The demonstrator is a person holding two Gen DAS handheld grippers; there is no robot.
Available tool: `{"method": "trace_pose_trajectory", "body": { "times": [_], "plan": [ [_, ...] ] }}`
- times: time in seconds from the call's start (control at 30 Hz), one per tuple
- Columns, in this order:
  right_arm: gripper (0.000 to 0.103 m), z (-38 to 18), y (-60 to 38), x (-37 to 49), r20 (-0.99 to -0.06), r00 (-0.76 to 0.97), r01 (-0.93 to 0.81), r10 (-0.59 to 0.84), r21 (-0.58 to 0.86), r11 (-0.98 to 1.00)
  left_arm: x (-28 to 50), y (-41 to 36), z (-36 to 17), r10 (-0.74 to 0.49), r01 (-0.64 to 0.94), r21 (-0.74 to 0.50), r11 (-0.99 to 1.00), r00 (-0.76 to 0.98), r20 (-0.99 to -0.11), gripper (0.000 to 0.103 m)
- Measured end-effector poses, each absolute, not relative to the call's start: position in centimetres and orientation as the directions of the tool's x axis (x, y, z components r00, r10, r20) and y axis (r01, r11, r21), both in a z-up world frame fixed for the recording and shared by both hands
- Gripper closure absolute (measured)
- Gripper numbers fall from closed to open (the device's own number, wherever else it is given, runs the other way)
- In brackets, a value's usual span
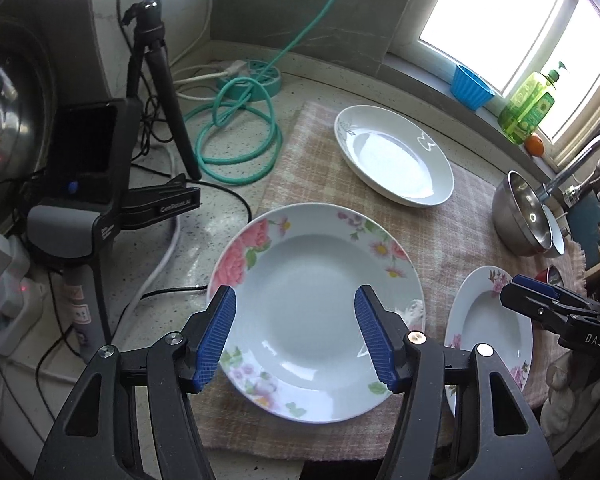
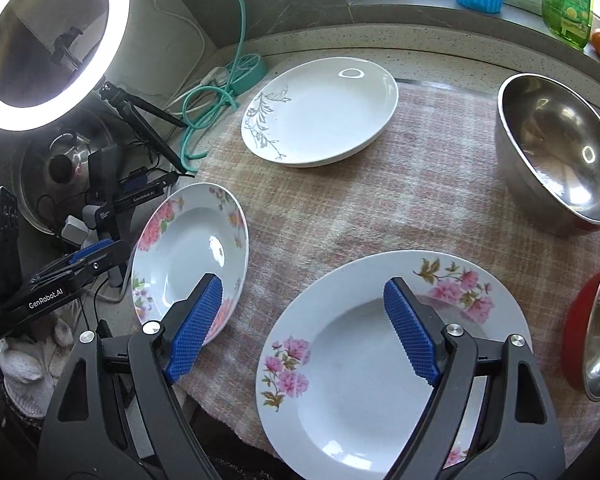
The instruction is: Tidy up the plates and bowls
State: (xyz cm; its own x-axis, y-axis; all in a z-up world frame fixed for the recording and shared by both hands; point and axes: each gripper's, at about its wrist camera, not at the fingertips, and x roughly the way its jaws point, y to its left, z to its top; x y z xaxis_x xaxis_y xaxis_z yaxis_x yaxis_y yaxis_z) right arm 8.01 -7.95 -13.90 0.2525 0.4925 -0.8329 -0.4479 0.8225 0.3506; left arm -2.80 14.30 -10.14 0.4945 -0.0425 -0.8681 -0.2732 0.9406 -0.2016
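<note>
Both claws hang empty with jaws apart: the left claw (image 1: 296,334) over the rose plate (image 1: 316,296), the right claw (image 2: 304,328) wider, over the pink-blossom plate (image 2: 360,380). Both plates lie on the checked cloth (image 2: 380,200) (a grey-leaf plate (image 2: 324,112) sits farther back).

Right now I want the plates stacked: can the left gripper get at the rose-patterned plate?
Probably yes: the left gripper hovers open right over the rose-patterned plate, with nothing between them.

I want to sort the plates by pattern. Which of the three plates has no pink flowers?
The far plate near the window: it carries only a grey leaf sprig on its rim. The two nearer plates both have pink flowers.
</note>
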Motion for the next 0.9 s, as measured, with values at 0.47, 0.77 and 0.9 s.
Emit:
{"method": "trace_pose_trajectory", "body": {
  "times": [0.47,0.77,0.9],
  "plan": [
    [0.034,-16.9,-2.8,10.2,-0.836,0.105,-0.453,0.538,0.442,0.774,-3.7,19.1,-14.4,-0.172,-0.39,-0.369,0.844,0.453,-0.875,0.059],
    [0.061,-18.6,-1.0,10.8,-0.849,0.045,-0.452,0.526,0.453,0.769,-3.6,20.1,-15.6,-0.216,-0.411,-0.407,0.815,0.436,-0.874,0.079],
    [0.068,-19.0,-0.3,10.7,-0.859,0.029,-0.471,0.511,0.439,0.765,-3.3,20.2,-15.8,-0.229,-0.411,-0.418,0.81,0.434,-0.871,0.084]
  ]
}}
